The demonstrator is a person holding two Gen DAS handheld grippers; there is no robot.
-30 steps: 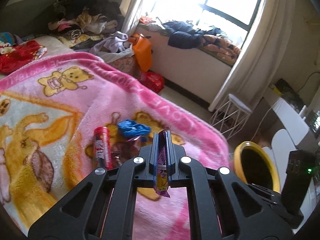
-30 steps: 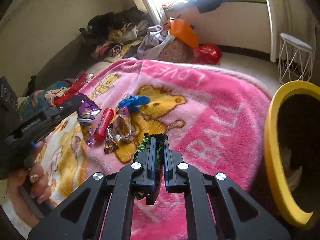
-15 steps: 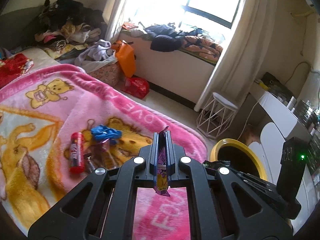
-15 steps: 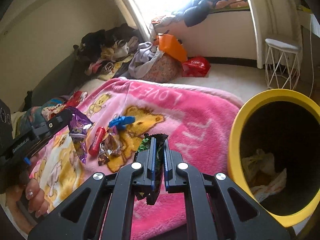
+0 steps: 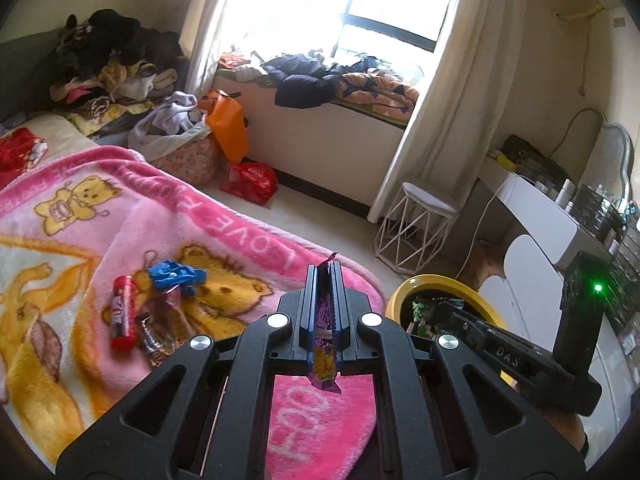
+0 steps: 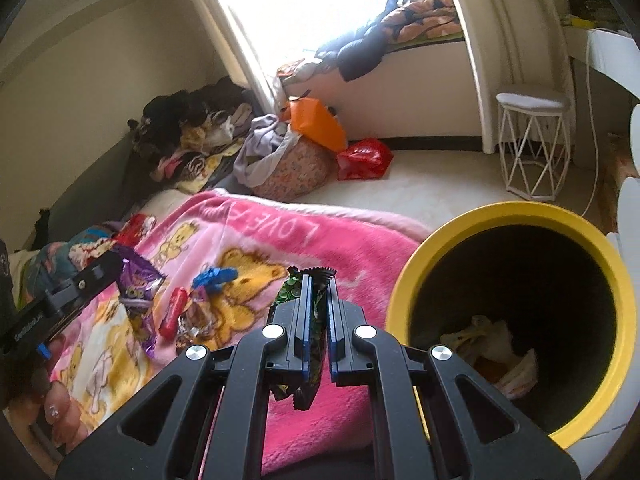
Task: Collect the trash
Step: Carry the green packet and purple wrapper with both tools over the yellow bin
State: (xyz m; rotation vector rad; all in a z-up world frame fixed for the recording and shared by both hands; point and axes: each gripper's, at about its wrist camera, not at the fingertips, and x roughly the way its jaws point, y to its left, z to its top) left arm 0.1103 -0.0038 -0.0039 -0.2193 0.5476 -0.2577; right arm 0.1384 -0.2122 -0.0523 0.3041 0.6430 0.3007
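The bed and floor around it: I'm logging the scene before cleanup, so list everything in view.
Blanket: one, pink with bears, on bed.
Loose wrappers: a few, red, blue, clear, on blanket.
Bin: one, yellow rim, beside bed, trash inside.
Stool: one, white wire, by curtain.
Red bag: one, on floor.
Clothes pile: mixed, far corner.
Purple wrapper: one, in left gripper.
Green wrapper: one, in right gripper.

pink bear blanket (image 5: 248, 236), white wire stool (image 6: 534, 144), orange bag (image 5: 228, 128)
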